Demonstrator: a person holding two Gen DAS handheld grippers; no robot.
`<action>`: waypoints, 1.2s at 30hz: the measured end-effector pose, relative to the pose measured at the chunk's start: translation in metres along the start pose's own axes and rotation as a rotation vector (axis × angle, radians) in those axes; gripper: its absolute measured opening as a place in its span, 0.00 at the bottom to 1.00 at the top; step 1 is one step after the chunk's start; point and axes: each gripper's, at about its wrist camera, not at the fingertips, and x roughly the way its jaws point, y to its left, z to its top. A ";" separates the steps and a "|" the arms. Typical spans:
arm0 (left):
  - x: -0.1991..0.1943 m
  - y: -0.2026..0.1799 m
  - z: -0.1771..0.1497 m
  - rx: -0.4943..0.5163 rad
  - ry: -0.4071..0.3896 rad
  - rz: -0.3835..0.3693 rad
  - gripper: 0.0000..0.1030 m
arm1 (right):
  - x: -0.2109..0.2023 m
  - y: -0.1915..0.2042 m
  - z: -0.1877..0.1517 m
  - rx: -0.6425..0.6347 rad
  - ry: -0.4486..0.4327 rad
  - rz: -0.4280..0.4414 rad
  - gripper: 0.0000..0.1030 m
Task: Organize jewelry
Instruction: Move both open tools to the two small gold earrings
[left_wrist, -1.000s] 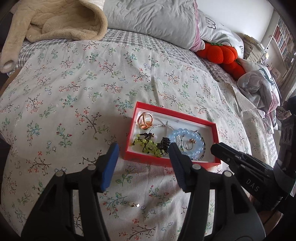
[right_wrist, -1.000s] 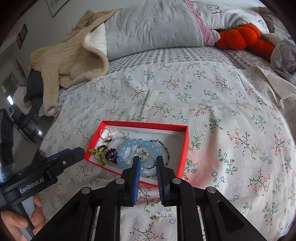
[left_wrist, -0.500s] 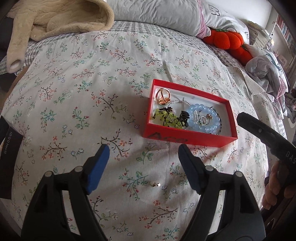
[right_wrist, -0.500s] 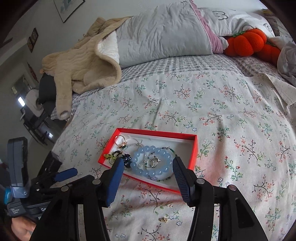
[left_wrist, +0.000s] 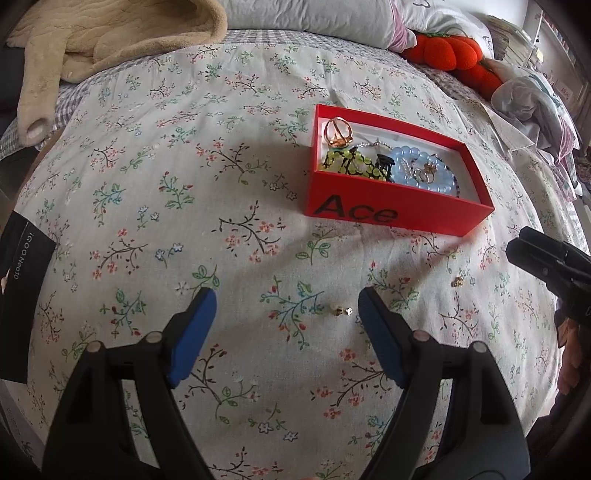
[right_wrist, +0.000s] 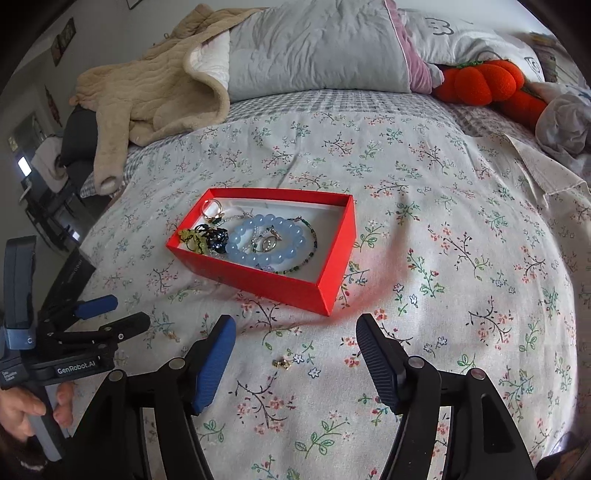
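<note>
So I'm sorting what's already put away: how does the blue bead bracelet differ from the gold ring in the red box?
The blue bead bracelet is far larger than the gold ring. The bracelet is pale translucent blue beads; the ring is shiny gold metal. The bracelet lies mid-box encircling smaller pieces; the ring sits alone in a far corner. Both lie inside the red box.

- The bedspread (right_wrist: 424, 229) is matt woven cloth with a small floral print, lightly creased.
- The red box (right_wrist: 332, 266), mid-frame, looks like smooth matt card with a white lining.
- The blue bead bracelet (right_wrist: 266, 240) inside is glossy and translucent, like glass or polished stone.
- The ring (left_wrist: 337, 131) has a shiny gold metal finish.
- The beige blanket (right_wrist: 155, 92), upper left, is soft, fleecy cloth.
- The right gripper (right_wrist: 295, 354) is matt black plastic; its blue pads (right_wrist: 214, 358) look rubbery and ribbed.
- The orange plush (right_wrist: 484, 81), upper right, is fuzzy.
</note>
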 end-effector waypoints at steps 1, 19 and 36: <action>0.001 0.001 -0.003 0.004 -0.001 0.001 0.77 | 0.000 -0.001 -0.004 -0.001 0.008 -0.008 0.67; 0.023 -0.021 -0.041 0.213 -0.006 -0.123 0.68 | 0.023 -0.020 -0.057 -0.058 0.144 -0.083 0.69; 0.034 -0.034 -0.030 0.245 -0.016 -0.128 0.20 | 0.030 -0.018 -0.055 -0.067 0.155 -0.096 0.71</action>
